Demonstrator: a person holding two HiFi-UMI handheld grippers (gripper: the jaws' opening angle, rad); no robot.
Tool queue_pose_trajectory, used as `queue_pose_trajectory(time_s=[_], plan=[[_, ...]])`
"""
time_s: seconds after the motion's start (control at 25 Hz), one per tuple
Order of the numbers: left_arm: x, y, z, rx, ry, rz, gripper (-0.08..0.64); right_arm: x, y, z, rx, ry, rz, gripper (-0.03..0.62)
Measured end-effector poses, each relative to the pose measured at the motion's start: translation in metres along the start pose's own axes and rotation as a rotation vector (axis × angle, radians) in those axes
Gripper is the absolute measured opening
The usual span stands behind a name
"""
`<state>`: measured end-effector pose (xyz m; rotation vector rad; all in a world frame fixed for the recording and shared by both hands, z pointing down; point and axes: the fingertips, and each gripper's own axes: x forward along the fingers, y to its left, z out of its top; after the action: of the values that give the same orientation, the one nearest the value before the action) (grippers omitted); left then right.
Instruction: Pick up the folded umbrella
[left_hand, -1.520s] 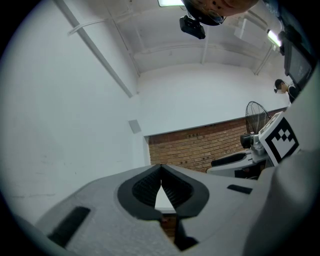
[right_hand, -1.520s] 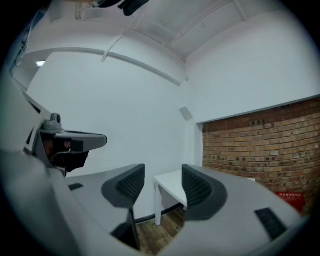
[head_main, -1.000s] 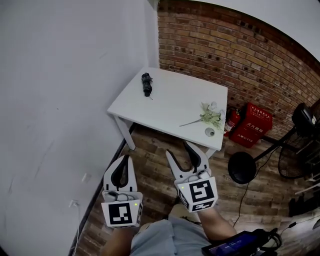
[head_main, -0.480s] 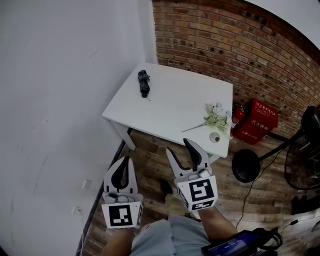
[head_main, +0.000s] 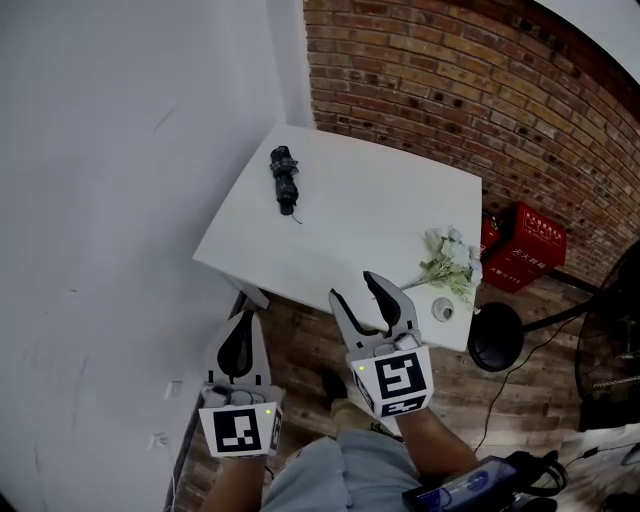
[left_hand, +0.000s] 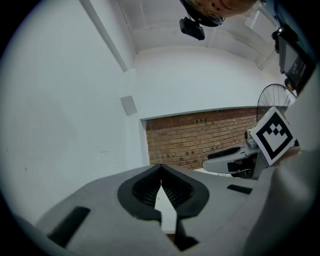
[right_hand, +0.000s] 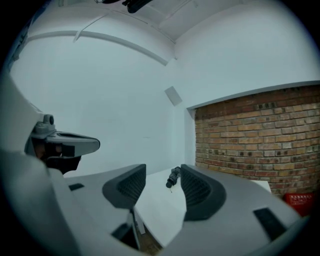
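The folded black umbrella (head_main: 284, 179) lies on the far left part of a white table (head_main: 350, 235), near the wall corner. In the right gripper view the umbrella (right_hand: 173, 177) shows small and far off between the jaws. My right gripper (head_main: 372, 300) is open and empty, its tips over the table's near edge. My left gripper (head_main: 241, 337) hangs lower at the left, short of the table, with its jaws shut and nothing in them (left_hand: 161, 186).
A bunch of pale artificial flowers (head_main: 447, 266) and a small white roll (head_main: 440, 311) lie at the table's right end. Red fire extinguishers (head_main: 533, 244), a black round stand base (head_main: 496, 337) and a fan stand on the wooden floor by the brick wall. A white wall runs along the left.
The table and umbrella have come closer and lower in the head view as both grippers moved forward. The right gripper's tips now reach the table's near edge. The jaws look unchanged.
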<state>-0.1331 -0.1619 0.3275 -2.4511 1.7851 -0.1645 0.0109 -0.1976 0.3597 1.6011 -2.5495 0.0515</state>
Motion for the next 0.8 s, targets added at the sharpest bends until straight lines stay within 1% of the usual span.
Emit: queue_pose_trajectory(time_s=[0.24,0.4,0.6,0.72,0.8], plan=[[0.057,0.021,-0.007,0.003,0.017,0.004,0.006,0.06,-0.021,0.0,0.006,0.018,0.016,0.221],[0.087,0.03,-0.002,0.02,0.017,0.008,0.006,0.091,-0.035,0.007,0.007,0.009,0.023,0.22],[0.109,0.046,0.012,0.033,-0.009,0.038,0.006,0.121,-0.045,0.029,-0.006,-0.028,0.033,0.219],[0.115,0.058,0.017,0.025,-0.014,0.067,0.006,0.133,-0.044,0.038,-0.021,-0.04,0.041,0.219],[0.119,0.064,0.018,0.022,-0.032,0.07,0.006,0.141,-0.045,0.043,-0.03,-0.046,0.043,0.219]])
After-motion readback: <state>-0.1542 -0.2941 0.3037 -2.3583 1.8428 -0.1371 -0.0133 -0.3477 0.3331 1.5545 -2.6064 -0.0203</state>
